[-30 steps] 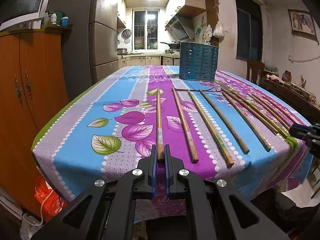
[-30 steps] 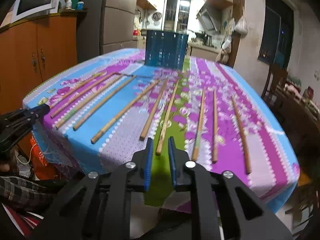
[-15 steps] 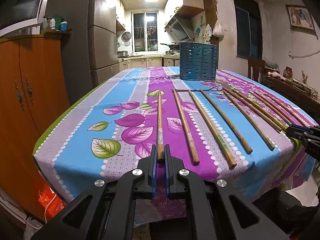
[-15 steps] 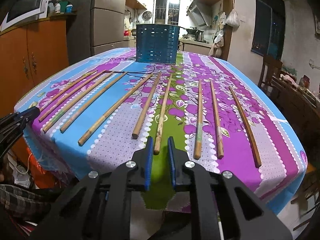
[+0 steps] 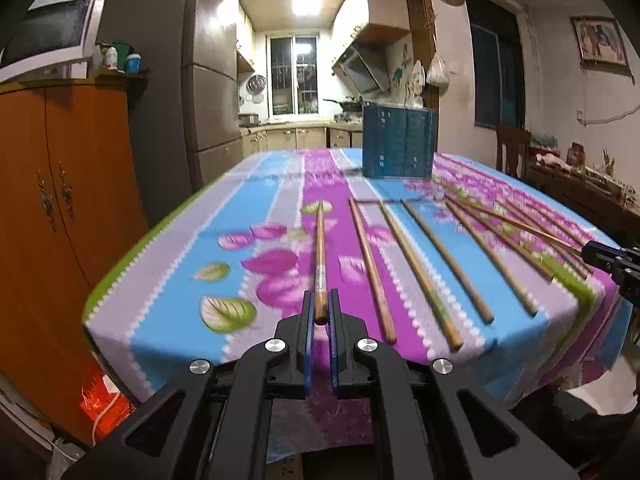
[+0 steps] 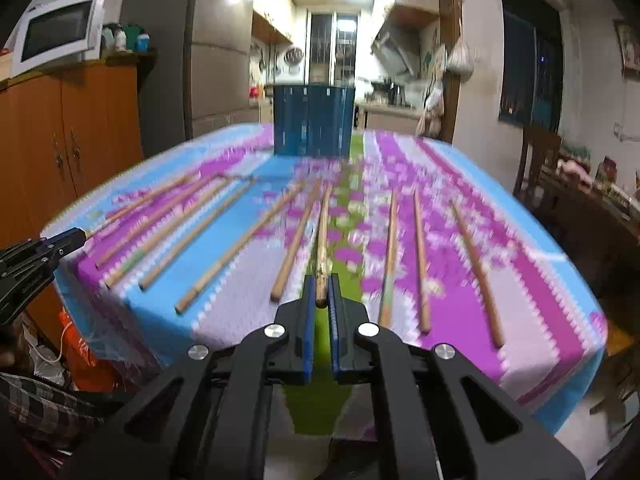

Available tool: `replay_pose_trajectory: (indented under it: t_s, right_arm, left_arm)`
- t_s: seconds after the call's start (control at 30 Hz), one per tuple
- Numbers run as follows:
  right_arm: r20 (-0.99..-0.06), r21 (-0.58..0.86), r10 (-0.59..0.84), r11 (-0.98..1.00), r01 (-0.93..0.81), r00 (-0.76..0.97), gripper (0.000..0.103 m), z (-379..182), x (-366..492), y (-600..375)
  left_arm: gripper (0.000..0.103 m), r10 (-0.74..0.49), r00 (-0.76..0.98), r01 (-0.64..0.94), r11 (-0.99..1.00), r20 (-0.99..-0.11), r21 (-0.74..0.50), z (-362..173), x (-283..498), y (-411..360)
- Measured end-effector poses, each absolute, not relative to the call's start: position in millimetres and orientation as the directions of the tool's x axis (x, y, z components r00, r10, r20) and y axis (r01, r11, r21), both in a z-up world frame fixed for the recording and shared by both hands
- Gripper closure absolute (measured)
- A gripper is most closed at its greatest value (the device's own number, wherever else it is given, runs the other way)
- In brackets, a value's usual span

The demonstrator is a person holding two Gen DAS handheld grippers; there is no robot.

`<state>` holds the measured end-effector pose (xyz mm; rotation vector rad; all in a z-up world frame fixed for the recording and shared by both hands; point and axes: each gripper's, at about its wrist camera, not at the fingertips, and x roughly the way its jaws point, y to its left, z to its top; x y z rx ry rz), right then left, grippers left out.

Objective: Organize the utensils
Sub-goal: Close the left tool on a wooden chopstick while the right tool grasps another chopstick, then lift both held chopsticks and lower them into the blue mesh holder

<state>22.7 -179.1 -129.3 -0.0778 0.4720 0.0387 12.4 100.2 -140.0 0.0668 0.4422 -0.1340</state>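
Several long wooden chopsticks lie side by side on the flowered tablecloth [image 5: 172,280]. My left gripper [image 5: 320,308] is shut on the near end of the leftmost chopstick [image 5: 320,252], which is lifted off the cloth. My right gripper [image 6: 321,292] is shut on the near end of a middle chopstick [image 6: 323,228], also raised. A blue slotted utensil basket [image 5: 398,142] stands upright at the far end of the table; it also shows in the right wrist view [image 6: 313,120]. Each gripper shows at the edge of the other's view.
An orange wooden cabinet [image 5: 60,208] stands left of the table, with a microwave [image 6: 60,38] on top. A wooden chair [image 6: 538,160] and a cluttered side table [image 5: 580,184] stand on the right. The table's near edge lies just past the fingertips.
Both grippers have risen and lifted their chopsticks off the cloth. The views are blurred with motion and the table sits lower in the frame.
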Motion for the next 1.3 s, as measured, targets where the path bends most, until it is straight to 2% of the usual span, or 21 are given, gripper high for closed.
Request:
replay_pose_trajectory:
  t_s: [0.3, 0.43, 0.73, 0.97, 1.3]
  right_arm:
    - [-0.299, -0.102, 0.039, 0.992, -0.072, 0.953, 0.098, -58, 12, -190]
    - [-0.259, -0.115, 0.063, 0.989, -0.096, 0.964, 0.098, -31, 21, -196]
    - [-0.265, -0.112, 0.136, 0.979, -0.170, 0.955, 0.098, 16, 60, -208]
    - [-0.296, -0.098, 0.172, 0.973, -0.209, 0.940, 0.098, 47, 89, -218]
    - [-0.314, -0.062, 0.203, 0.970, -0.234, 0.927, 0.098, 59, 111, -226]
  left_arm:
    - [0.095, -0.183, 0.918, 0.182, 0.983, -0.352, -0.037, -74, 10, 111]
    - [0.095, -0.220, 0.924, 0.218, 0.975, -0.313, -0.042, -36, 19, 111]
    - [0.096, -0.283, 0.912, 0.266, 0.959, -0.297, -0.097, 27, 63, 116]
    - [0.096, -0.324, 0.899, 0.301, 0.946, -0.296, -0.121, 53, 94, 111]
    - [0.095, -0.311, 0.915, 0.307, 0.950, -0.258, -0.055, 86, 108, 96]
